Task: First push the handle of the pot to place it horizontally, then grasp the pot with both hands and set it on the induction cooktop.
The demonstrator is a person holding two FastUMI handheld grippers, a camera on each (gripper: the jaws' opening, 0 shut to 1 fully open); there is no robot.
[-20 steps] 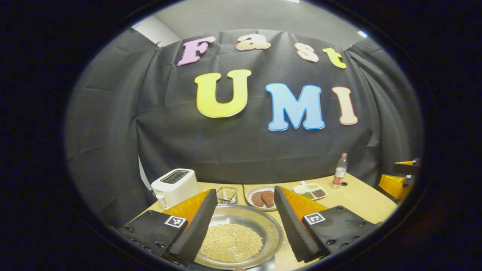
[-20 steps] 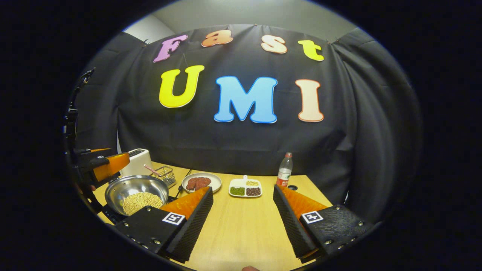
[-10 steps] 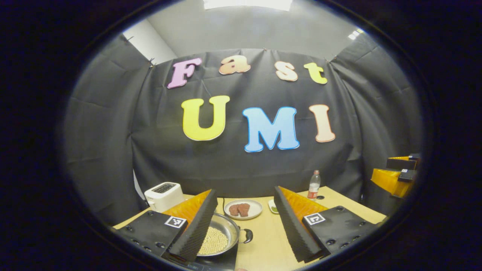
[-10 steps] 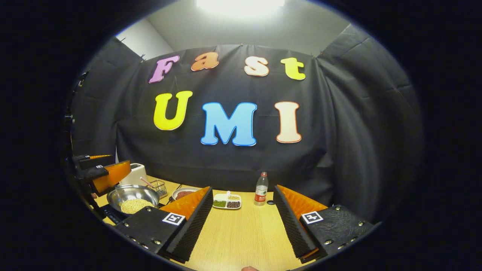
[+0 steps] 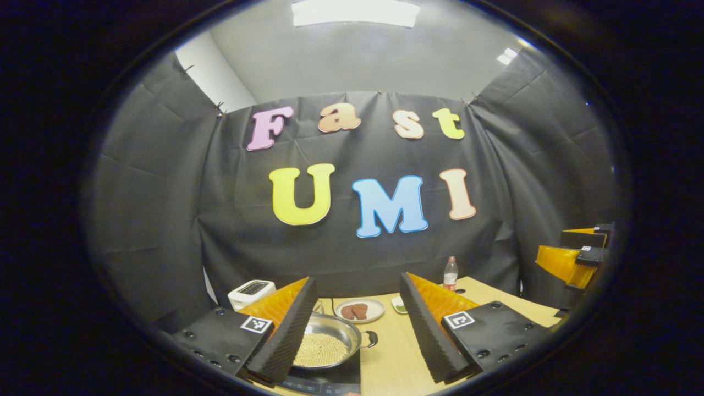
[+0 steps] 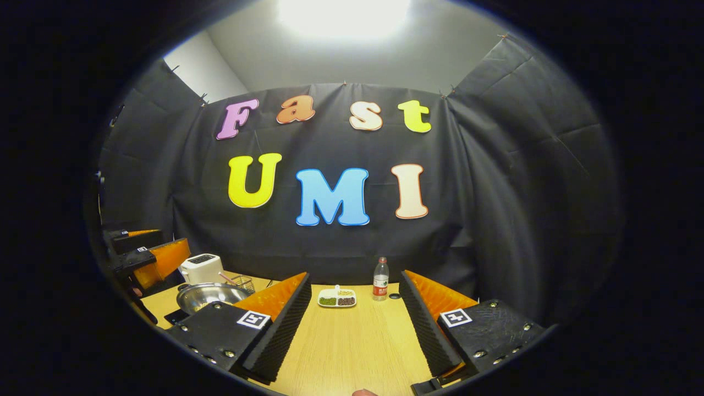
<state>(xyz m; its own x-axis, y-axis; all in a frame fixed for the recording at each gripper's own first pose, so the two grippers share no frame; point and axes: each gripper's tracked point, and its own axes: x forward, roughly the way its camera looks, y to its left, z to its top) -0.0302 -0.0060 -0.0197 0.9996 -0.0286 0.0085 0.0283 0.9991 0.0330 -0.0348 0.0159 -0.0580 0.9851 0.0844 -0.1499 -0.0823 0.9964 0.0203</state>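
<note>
Two pairs of tongs stood wide apart with nothing between their fingers. In the left gripper view, the left tongs [image 5: 357,324] filled the bottom of the frame, their ribbed wedge-shaped fingers [image 5: 286,338] flanking the pot [image 5: 327,346]. That pot was a shallow, round, shiny steel pan with a bed of small pale beans inside, and it sat on the flat black induction cooktop [image 5: 330,379] at lower centre. A small dark loop handle [image 5: 373,338] stuck out from the rim toward the right of the frame, roughly level; the opposite side was hidden behind the left finger.

Behind the pot on the pale wood-grain counter [image 5: 390,357] lay a round white plate [image 5: 360,311] carrying two brown patties. A boxy white toaster [image 5: 251,291] stood at left, and a clear plastic bottle [image 5: 450,273] stood upright right of centre.

In the right gripper view, the right tongs [image 6: 355,324] hung over bare counter, well apart from the pot at lower left. The other tongs hovered at the far left edge, just beside the pot. A small wire basket [image 6: 242,283] sat behind the pot. A white divided dish [image 6: 336,298] of green and dark grains lay at centre.
</note>
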